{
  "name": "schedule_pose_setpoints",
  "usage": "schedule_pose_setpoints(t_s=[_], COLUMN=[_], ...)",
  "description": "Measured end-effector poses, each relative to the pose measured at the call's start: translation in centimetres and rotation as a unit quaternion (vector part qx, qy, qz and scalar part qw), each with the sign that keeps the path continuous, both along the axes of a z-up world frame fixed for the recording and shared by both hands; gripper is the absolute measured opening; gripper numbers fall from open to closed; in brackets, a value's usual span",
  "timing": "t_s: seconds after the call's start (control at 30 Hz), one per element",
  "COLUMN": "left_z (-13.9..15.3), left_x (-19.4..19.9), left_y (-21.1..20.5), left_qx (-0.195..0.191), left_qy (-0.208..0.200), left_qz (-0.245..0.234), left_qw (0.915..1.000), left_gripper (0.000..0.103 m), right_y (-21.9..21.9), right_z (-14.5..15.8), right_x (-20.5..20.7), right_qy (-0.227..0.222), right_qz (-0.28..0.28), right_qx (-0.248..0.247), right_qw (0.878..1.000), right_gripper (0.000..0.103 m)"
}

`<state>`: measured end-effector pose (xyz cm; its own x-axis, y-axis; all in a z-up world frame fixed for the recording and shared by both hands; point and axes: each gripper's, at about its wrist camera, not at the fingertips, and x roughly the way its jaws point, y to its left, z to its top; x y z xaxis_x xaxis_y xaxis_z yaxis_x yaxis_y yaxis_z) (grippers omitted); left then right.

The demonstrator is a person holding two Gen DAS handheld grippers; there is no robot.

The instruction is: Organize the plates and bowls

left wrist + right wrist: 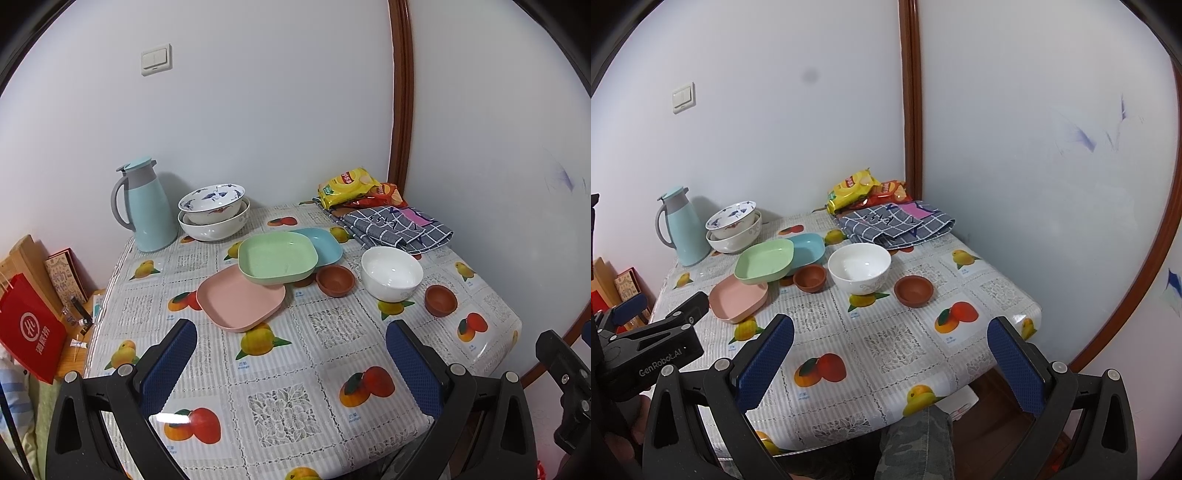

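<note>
A pink plate (pixel 240 299) (pixel 738 300), a green plate (pixel 277 257) (pixel 764 261) and a blue plate (pixel 321 245) (pixel 807 248) overlap mid-table, the green one resting on the other two. A white bowl (pixel 391 272) (pixel 859 268) stands to their right, between two small brown bowls (pixel 335 280) (pixel 440 300) (pixel 810 277) (pixel 913 290). Two patterned bowls (pixel 212 206) (pixel 733 225) are nested at the back left. My left gripper (pixel 291 363) is open and empty above the near table. My right gripper (pixel 892 356) is open and empty near the front right edge.
A light blue thermos jug (pixel 146 206) (pixel 681 227) stands at the back left. Snack bags (pixel 351 186) (pixel 864 188) and a checked cloth (pixel 395 225) (pixel 894 221) lie at the back right corner by the walls. The fruit-print tablecloth (pixel 280 402) covers the table. A red bag (pixel 27 328) stands left of it.
</note>
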<state>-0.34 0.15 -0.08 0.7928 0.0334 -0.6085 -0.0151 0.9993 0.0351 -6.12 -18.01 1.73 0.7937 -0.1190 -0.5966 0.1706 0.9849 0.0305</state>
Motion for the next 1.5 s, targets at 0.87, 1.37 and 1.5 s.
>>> schedule_pose_setpoints(t_s=[0.87,1.37,1.5], left_z=[-3.6,-3.5,-3.9], left_x=[9.6,15.3,16.8], left_y=[5.9,9.8,10.5], left_qx=[-0.023,-0.029,-0.032], left_qy=[0.069,0.088,0.099], left_qz=[0.014,0.046,0.050], left_qw=[0.9973,0.9946,0.9933], left_gripper=[0.103,0.103,0.103], right_y=[0.3,3.2,3.9], right_z=[-4.3,-5.1,-5.1], right_x=[8.6,15.6,18.0], right_qy=[0.022,0.040,0.044], right_qz=[0.029,0.064,0.077], right_qx=[0.076,0.066,0.064], right_qw=[0.996,0.995,0.994], right_gripper=[0.103,0.102,0.098])
